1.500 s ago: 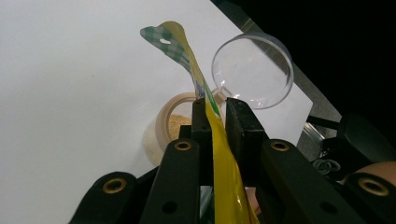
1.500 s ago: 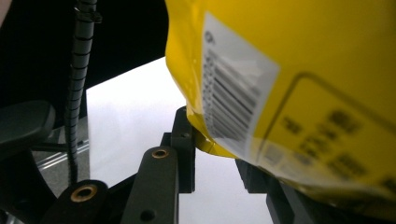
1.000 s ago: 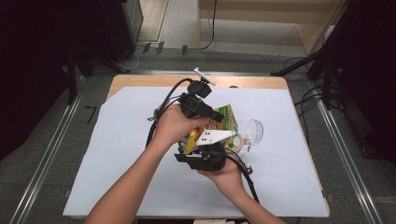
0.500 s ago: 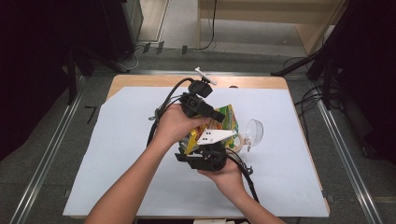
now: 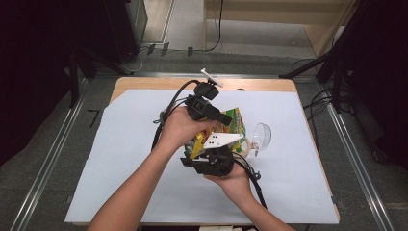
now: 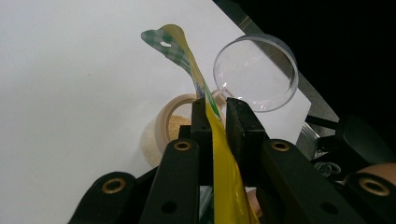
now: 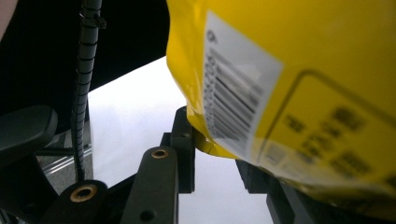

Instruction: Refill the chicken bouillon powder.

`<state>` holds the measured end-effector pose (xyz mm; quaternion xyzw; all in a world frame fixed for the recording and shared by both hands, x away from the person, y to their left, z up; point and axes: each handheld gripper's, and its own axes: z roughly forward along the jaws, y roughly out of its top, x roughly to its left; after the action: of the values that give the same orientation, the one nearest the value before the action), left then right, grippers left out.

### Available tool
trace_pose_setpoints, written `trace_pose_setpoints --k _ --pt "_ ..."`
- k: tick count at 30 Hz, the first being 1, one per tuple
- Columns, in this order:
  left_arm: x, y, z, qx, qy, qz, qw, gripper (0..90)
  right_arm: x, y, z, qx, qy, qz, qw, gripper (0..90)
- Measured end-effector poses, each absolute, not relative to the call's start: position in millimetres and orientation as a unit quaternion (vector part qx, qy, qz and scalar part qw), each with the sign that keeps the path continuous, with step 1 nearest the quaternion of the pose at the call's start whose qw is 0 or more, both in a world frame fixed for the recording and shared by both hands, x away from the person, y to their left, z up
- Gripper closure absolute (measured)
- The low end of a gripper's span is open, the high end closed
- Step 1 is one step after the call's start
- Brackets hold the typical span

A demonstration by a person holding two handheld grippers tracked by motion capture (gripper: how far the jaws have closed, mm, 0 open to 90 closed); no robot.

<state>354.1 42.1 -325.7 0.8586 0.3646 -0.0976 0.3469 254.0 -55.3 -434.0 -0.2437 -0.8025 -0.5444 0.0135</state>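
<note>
A yellow snack bag [image 5: 234, 121] with a green top edge hangs tilted above the white sheet, held between both grippers. In the left gripper view my left gripper [image 6: 215, 116] is shut on the bag's [image 6: 224, 168] thin upper edge. Just beyond the jaws stands a round cup [image 6: 170, 126] of tan crumbs, and a clear lid [image 6: 257, 70] lies next to it. In the right gripper view my right gripper [image 7: 217, 149] is shut on the bag's [image 7: 303, 70] lower corner by the barcode label; its right jaw is mostly hidden behind the bag. From above, the left gripper [image 5: 222, 118] sits over the right gripper [image 5: 214, 155].
A white paper sheet [image 5: 120, 159] covers most of the wooden table [image 5: 144, 83]. The cup [image 5: 246, 147] and the clear lid [image 5: 262, 136] sit right of centre. Black cables trail from both grippers. Metal rails run along both sides of the table.
</note>
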Motion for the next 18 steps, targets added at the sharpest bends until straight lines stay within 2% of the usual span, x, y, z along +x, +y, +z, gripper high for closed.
trace_pose_setpoints --k 18 --pt "356.3 48.0 -325.6 0.854 0.372 -0.102 0.350 82.4 251.6 -54.3 -432.5 -0.233 -0.801 -0.552 0.012 72.6"
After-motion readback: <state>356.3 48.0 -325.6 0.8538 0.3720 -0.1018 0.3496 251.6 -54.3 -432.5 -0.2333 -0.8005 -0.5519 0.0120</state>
